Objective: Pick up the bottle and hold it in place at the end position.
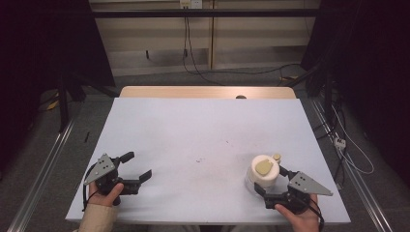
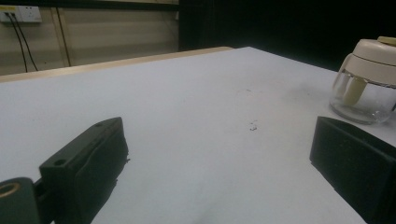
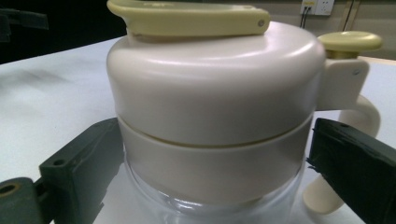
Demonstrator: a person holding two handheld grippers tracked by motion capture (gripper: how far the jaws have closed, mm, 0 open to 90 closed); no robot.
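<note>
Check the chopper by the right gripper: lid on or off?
On. The cream lid sits flush on the chopper, its clear bowl upright on the table, between the right gripper's jaws.

Cream-lidded clear jug [image 1: 263,175] — upright, lid on — table's near-right.

surface: white table [image 1: 193,130] | on it: 1 cream-lidded clear jar [image 1: 263,175] near right front | small dark specks [image 1: 199,159] mid-table
</note>
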